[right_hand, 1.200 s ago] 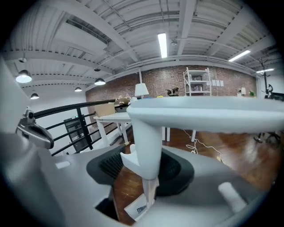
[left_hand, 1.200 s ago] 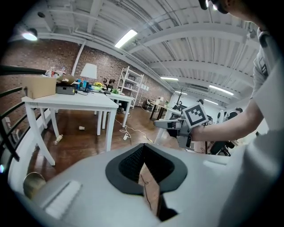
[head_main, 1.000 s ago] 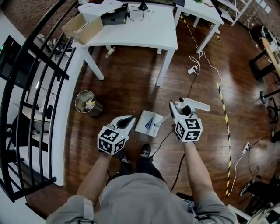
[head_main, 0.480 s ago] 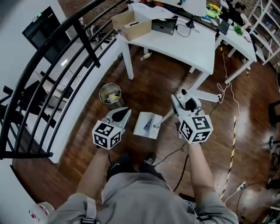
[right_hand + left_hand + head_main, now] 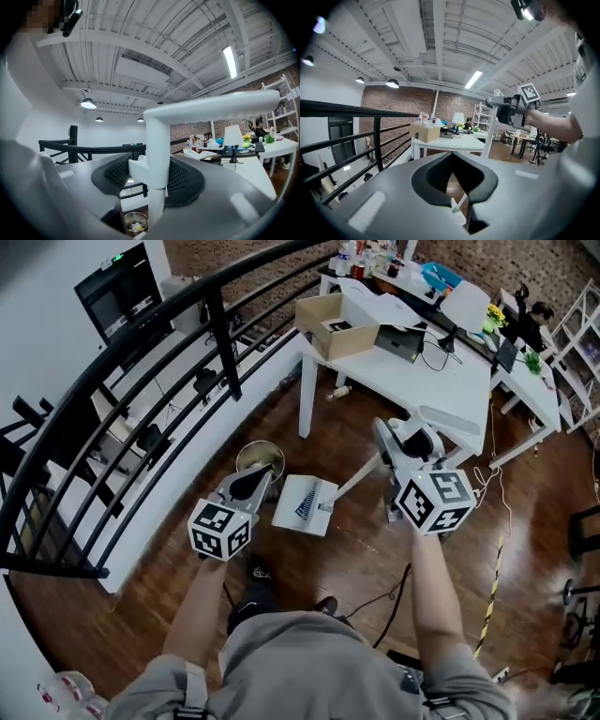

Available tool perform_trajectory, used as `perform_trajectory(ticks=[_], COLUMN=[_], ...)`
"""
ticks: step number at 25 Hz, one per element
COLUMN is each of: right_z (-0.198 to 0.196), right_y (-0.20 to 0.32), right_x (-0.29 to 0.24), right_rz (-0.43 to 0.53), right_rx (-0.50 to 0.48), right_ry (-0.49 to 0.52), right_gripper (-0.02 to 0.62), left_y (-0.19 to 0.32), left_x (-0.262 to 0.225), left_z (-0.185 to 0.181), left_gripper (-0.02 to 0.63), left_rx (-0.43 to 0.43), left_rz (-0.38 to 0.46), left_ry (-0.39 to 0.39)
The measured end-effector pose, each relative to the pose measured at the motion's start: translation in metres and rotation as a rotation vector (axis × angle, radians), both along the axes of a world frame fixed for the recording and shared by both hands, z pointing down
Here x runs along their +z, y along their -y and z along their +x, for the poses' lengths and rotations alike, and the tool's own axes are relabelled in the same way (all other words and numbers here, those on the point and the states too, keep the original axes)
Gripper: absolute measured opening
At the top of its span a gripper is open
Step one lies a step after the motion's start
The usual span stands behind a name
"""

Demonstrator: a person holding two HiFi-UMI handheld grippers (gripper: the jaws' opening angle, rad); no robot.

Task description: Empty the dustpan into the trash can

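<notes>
A white long-handled dustpan (image 5: 305, 505) hangs tilted just right of the round metal trash can (image 5: 261, 460), which holds some rubbish. My right gripper (image 5: 400, 454) is shut on the upper part of the dustpan's handle (image 5: 157, 154); in the right gripper view the trash can (image 5: 135, 223) shows low down behind the handle. My left gripper (image 5: 247, 484) hovers over the can's near rim, left of the pan, with its jaws together and nothing between them. In the left gripper view the tips (image 5: 451, 157) meet, and the right gripper (image 5: 512, 110) is held up at the right.
A black railing (image 5: 141, 381) curves along the left, close behind the can. A white table (image 5: 422, 362) with a cardboard box (image 5: 336, 326) and desk items stands beyond. Cables (image 5: 375, 601) lie on the wooden floor near the person's feet (image 5: 253, 573).
Both grippers have swung left and forward toward the trash can and risen. The dustpan came along in the right gripper and now hangs beside the can.
</notes>
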State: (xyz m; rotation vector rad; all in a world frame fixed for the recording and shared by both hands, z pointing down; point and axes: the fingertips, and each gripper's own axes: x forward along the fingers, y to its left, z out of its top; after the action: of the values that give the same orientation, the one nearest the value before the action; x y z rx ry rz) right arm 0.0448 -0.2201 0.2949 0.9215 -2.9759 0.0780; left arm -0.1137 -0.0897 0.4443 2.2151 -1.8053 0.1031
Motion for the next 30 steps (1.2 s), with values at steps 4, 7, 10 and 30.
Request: perform_trajectory(ticks=[4,7,10,30], right_z=[-0.056,-0.094,-0.127,-0.306], right_y=[0.01,0.021,0.031,0.164], right_x=[-0.017,-0.021,-0.014,0.024], right_rz=[0.023,0.02,0.004,-0.035], right_rx=[-0.004,0.001,0.009,-0.13], right_ry=[-0.004,-0.023,-0.051,-0.115], right_gripper=[0.195,0.196,0.195,0.193], left_y=[0.011,0.017,0.018,0.094], left_x=[-0.007,-0.008,-0.005,0.013], left_z=[-0.05,-0.079,-0.101,-0.198], left_gripper=[0.006,0.006,0.006,0.006], left_rx=[0.014,0.034,0.051,-0.114], left_rz=[0.02,0.021,0.017,-0.041], left_ry=[-0.011,-0.028,-0.041,-0.056])
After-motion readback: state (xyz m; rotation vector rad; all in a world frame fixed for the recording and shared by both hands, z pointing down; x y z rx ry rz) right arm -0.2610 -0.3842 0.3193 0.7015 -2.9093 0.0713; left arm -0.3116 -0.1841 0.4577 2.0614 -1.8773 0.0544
